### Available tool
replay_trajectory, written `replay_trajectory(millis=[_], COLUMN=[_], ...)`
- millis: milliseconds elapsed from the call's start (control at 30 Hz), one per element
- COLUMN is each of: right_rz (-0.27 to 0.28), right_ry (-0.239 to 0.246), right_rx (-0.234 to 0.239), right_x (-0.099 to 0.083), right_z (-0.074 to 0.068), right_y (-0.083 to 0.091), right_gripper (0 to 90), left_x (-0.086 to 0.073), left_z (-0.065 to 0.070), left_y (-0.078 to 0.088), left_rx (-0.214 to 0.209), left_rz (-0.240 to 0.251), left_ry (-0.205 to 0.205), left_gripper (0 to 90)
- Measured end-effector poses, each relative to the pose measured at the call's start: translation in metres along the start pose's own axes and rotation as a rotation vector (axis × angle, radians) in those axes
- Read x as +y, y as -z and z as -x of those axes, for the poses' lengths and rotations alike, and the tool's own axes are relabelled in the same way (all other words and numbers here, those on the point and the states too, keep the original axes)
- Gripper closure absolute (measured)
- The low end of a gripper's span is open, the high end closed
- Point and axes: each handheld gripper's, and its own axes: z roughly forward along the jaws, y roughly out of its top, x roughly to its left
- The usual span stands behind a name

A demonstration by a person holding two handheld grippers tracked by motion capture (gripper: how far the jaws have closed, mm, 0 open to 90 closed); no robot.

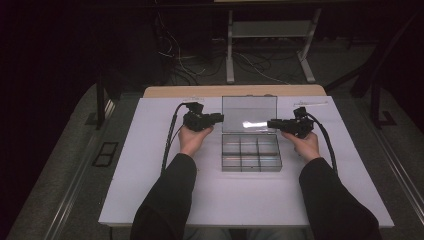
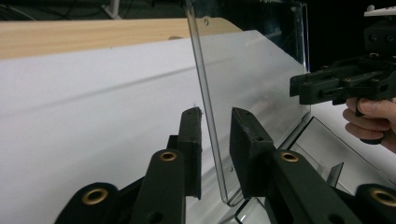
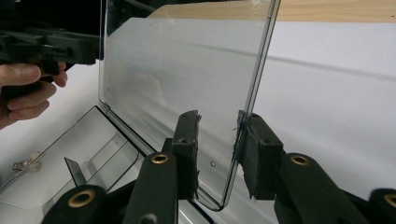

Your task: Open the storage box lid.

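Two dark sleeves come up from the bottom of the high view. At its middle, a clear box [image 1: 251,152] sits on the white table [image 1: 150,190], its lid [image 1: 248,114] standing up. The left gripper [image 1: 218,118] and right gripper [image 1: 272,123] are partly open around the lid's side edges, not squeezing.
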Motion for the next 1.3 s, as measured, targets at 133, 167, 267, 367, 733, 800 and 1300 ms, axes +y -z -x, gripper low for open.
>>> replay_trajectory(millis=[133,167,267,367,733,800,1300], right_rz=[0.000,-0.001,-0.001,-0.001,-0.001,-0.003,-0.012], right_ry=[0.001,0.000,-0.003,-0.007,-0.016,-0.022,-0.016], right_rx=[-0.001,0.000,0.002,0.004,0.008,0.008,-0.007], right_x=[0.000,0.000,0.000,0.000,-0.001,-0.001,-0.005], right_z=[0.000,0.000,0.001,0.001,0.003,0.003,0.003], right_y=[0.000,0.000,0.000,0.000,-0.001,-0.002,-0.001], right_gripper=[68.4,68.4,68.3,68.2,67.5,67.0,65.9], left_x=[-0.004,-0.006,-0.010,-0.012,-0.017,-0.018,-0.019], left_z=[-0.004,-0.005,-0.007,-0.007,0.000,-0.001,-0.001], left_y=[-0.001,-0.002,-0.005,-0.008,-0.020,-0.022,-0.022], left_rx=[-0.018,-0.026,-0.037,-0.054,-0.054,-0.065,-0.063], left_rz=[-0.018,-0.024,-0.050,-0.062,-0.098,-0.103,-0.103], left_ry=[0.035,0.034,0.050,0.059,0.033,0.030,0.045], left_gripper=[67.0,66.1,64.4,63.2,67.5,68.9,68.6])
